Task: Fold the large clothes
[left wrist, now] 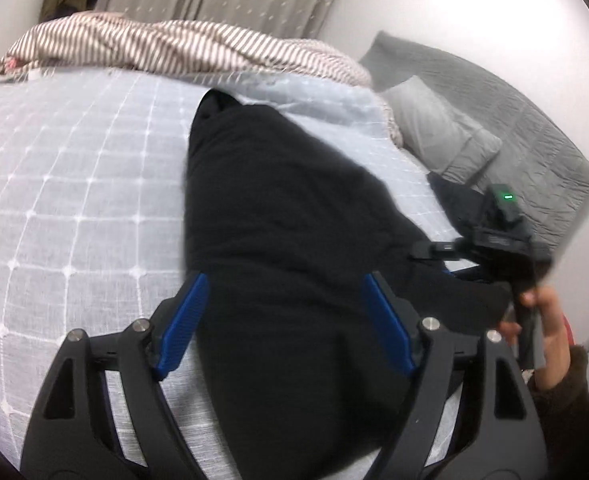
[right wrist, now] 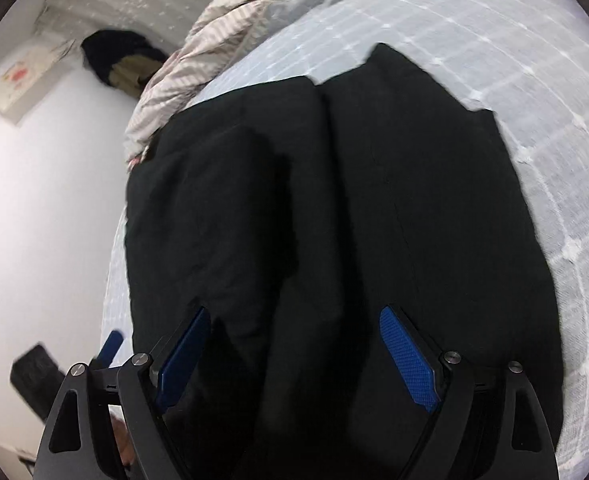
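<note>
Blue pads of the left claw (left wrist: 284, 322) stand wide apart over the near end of the black garment (left wrist: 294, 240); nothing is pinched between them, cloth only lies beneath. Right claw (right wrist: 294, 354) likewise gapes wide, pads clear of the fabric, hovering above the garment's near edge. Neither claw has hold of anything

Outward from the claws: the black garment lies on the bed (left wrist: 74, 200), on a pale checked cover. From the right wrist view it reads as two long panels side by side with a crease running between them, the left panel partly lapped over itself; the far end shows two squared corners. Judged to be a lengthwise fold already laid, or trousers with legs brought together; cannot tell which

Left wrist view shows the right claw's body (left wrist: 506, 236) held by a hand (left wrist: 542, 320) at the garment's right edge. A further dark piece of cloth (left wrist: 454, 196) lies beyond it; whether it belongs to the same garment cannot be told

Further out: striped blanket (left wrist: 174, 48) bunched at the bed's far side, grey pillow (left wrist: 442, 136) against the wall

Progress, as a judgement: first fold roughly placed, edges not neat. Left to do: cross fold bringing one end over the other, then smoothing
</note>
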`<action>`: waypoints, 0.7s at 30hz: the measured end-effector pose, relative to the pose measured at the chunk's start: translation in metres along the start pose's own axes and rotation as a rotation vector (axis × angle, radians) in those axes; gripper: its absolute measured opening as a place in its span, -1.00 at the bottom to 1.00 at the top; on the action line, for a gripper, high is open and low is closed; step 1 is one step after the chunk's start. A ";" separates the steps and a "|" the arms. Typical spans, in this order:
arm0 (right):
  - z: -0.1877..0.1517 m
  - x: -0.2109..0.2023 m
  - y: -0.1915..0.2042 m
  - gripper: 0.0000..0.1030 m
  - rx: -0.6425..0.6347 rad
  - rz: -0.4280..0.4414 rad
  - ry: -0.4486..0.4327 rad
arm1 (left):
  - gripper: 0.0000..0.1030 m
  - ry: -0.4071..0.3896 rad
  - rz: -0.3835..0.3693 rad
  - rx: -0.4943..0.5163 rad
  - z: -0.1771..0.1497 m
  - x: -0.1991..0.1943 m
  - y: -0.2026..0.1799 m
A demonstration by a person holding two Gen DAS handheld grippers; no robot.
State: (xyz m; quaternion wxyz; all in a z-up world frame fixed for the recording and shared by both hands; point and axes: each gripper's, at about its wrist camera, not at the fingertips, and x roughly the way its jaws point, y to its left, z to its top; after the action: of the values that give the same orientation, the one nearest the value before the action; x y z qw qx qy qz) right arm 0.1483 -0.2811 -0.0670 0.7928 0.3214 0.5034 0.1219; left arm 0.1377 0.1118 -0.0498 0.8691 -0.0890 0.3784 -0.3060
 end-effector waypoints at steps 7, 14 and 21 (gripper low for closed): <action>-0.015 0.018 0.030 0.41 -0.088 0.071 0.037 | 0.79 0.078 0.103 -0.023 -0.005 0.021 0.003; -0.013 0.006 0.042 -0.40 -0.153 0.038 -0.052 | 0.82 0.077 0.147 -0.064 -0.010 0.026 0.002; -0.009 -0.041 0.041 -0.43 -0.201 0.063 -0.185 | 0.82 0.021 0.120 -0.098 -0.007 0.023 -0.006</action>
State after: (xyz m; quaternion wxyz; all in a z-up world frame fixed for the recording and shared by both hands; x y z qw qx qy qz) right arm 0.1268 -0.2678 -0.0144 0.8598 0.2661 0.4028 0.1664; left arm 0.1425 0.0938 -0.0666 0.8764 -0.1056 0.4066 -0.2355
